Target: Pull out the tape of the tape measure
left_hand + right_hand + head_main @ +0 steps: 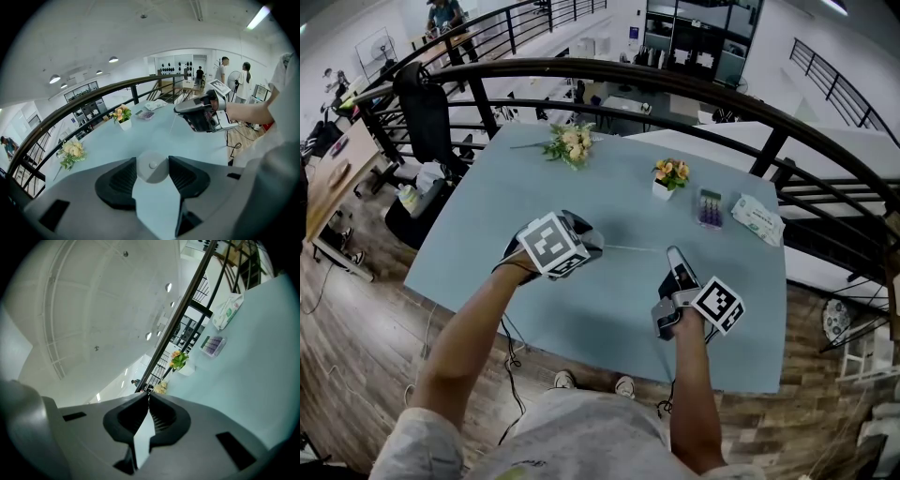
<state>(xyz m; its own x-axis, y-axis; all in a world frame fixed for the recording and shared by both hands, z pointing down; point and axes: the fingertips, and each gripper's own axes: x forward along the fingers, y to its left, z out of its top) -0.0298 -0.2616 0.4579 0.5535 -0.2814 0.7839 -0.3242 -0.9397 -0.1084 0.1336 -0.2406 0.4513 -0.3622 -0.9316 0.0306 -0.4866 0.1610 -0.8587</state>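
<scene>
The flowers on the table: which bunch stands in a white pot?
The orange bunch, beside the purple box; the cream bunch lies loose on its side.

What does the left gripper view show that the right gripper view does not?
Left gripper view only: the tape measure gripped by the left gripper, and the right gripper holding the thin tape. Right gripper view only: the right gripper's jaws from close, shut together. Both: the table, the flower pot, the bouquet and the purple box.

Bright, even indoor light; strong fisheye warp, dark corners.
</scene>
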